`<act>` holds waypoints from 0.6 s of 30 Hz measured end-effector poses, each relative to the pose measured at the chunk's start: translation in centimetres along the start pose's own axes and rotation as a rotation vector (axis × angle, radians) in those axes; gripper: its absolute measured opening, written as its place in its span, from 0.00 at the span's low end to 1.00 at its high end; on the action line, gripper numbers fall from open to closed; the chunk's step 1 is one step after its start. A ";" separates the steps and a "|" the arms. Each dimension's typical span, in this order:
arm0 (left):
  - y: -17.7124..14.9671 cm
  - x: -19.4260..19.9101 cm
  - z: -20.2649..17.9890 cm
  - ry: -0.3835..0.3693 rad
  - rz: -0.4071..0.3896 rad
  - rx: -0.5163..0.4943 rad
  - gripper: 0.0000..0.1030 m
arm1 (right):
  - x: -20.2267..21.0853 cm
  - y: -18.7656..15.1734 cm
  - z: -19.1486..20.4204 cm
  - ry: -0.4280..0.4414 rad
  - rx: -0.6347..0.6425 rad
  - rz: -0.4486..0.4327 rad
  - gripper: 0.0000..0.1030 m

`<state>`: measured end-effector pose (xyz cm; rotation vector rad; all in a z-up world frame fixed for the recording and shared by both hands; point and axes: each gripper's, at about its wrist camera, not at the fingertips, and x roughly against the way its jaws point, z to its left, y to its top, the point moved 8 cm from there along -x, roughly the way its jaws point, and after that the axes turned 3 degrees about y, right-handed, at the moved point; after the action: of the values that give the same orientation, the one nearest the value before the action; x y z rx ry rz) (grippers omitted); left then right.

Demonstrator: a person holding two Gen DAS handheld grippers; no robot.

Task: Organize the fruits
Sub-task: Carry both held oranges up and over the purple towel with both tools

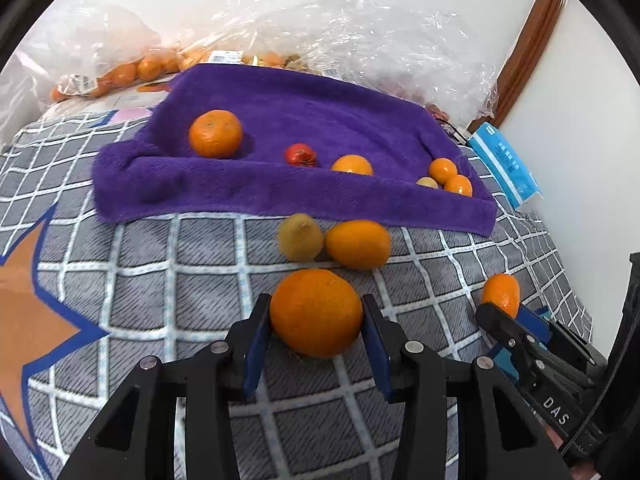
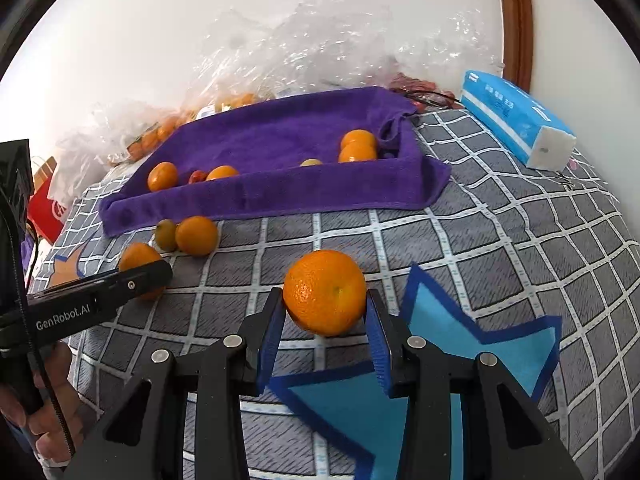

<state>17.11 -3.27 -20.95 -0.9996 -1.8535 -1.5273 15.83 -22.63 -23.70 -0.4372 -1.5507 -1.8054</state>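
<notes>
Surface: a bed [image 1: 168, 280] is covered by a grey quilt with a white grid, with an orange star patch [image 1: 28, 312] seen in the left view and a blue star patch [image 2: 460, 360] in the right. A white wall and a brown wooden frame [image 1: 528, 40] are seen behind. Clear plastic bags [image 1: 320, 32] holding small oranges are heaped along the wall, and a blue tissue pack [image 2: 516, 120] lies at the bed's far right.

A purple towel [image 1: 304, 112] is spread at the far side, its near edge raised into a fold. On it are seen a mandarin [image 1: 215, 133], a red fruit [image 1: 300, 155] and several small oranges toward the right end.

Just in front of the towel a pear [image 1: 300, 237] is seen, stem end tilted up toward the towel, touching an oval orange [image 1: 357, 244] whose long axis runs left to right.

Left tool [image 1: 316, 320]: closed on a large orange [image 1: 316, 312] that sits on the quilt, with a blue pad pressed to each side.

Right tool [image 2: 325, 308]: closed on a second orange [image 2: 325, 292], stem scar turned toward the camera; whether it is clear of the quilt cannot be told.
</notes>
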 end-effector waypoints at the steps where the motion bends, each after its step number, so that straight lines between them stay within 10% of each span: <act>1: -0.1 0.2 0.2 -0.001 -0.002 0.007 0.40 | 0.1 0.0 0.3 0.001 0.002 -0.001 0.39; 18: -0.8 3.3 2.2 -0.002 -0.031 0.053 0.40 | 3.3 1.0 2.2 -0.028 0.024 -0.058 0.39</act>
<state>14.59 -0.53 -19.28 -0.9521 -1.9093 -1.4874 13.85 -21.47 -20.33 -0.4111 -1.6177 -1.8294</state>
